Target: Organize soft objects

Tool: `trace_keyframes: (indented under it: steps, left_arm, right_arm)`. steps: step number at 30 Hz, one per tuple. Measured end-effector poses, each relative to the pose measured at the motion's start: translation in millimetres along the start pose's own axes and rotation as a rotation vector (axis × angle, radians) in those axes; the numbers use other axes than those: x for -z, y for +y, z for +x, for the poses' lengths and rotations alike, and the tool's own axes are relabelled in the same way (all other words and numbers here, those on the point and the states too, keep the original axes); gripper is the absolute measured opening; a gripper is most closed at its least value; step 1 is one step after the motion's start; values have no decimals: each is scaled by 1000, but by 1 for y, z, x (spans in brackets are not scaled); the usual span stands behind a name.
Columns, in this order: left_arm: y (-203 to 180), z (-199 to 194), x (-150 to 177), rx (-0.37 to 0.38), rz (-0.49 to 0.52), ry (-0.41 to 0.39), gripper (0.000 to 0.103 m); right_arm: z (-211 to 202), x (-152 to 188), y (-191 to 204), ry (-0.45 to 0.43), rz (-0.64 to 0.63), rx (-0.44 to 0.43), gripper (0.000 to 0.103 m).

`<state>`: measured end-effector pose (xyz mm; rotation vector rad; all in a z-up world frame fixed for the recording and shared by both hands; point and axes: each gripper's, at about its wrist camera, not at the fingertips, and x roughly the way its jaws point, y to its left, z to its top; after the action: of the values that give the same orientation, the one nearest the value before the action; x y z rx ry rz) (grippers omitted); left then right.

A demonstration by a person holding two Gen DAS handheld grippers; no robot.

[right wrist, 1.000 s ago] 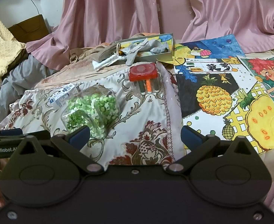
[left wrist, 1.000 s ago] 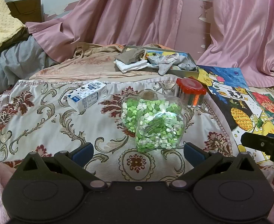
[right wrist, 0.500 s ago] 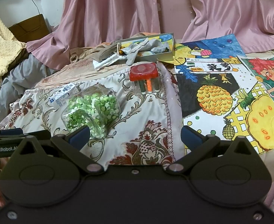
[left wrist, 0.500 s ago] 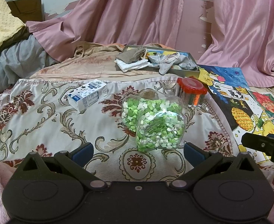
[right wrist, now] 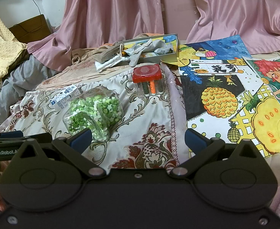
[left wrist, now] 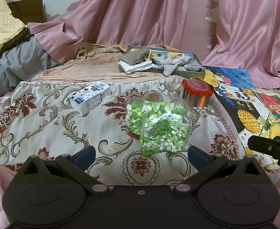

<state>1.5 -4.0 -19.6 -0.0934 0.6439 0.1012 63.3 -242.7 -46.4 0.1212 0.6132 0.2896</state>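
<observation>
Two grippers hang low over the bed, both with jaws spread wide and nothing between them: the left gripper (left wrist: 141, 152) faces the clear star-shaped jar of green and white paper stars (left wrist: 157, 122), and the right gripper (right wrist: 138, 137) sits beside it over the floral satin cloth (right wrist: 151, 118).

The main risk, as I judge it, is reaching past hard clutter. The soft things, a heap of grey and white cloth pieces (left wrist: 159, 62), lie at twelve o'clock from the left gripper, in and over the edge of the shallow grey metal tray (left wrist: 189, 74). The jar lies on its side directly in that path, just ahead of the blue finger pads (left wrist: 84, 154); a straight push forward could roll it on the slippery satin. The clear tub with the red lid (left wrist: 196, 93), holding what look like markers, stands at one o'clock and could be tipped in the same sweep. The white and blue carton (left wrist: 91, 99) at eleven o'clock lies flat, well apart from the route.

A second risk is the cloths themselves: they overlap loosely, so pinching one may drag another off the tray rim. A white piece (right wrist: 109, 62) already hangs outside it.

The children's paintings (right wrist: 226, 95) at two o'clock could crease under a careless wrist.
</observation>
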Motion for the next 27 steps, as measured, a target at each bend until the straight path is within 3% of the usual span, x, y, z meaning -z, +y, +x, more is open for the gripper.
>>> trace_keyframes:
  steps: [27]
  left_arm:
    - [-3,-2,0,-5,3,-4,102]
  right_arm:
    - [-1,2,2,11,1,1,103]
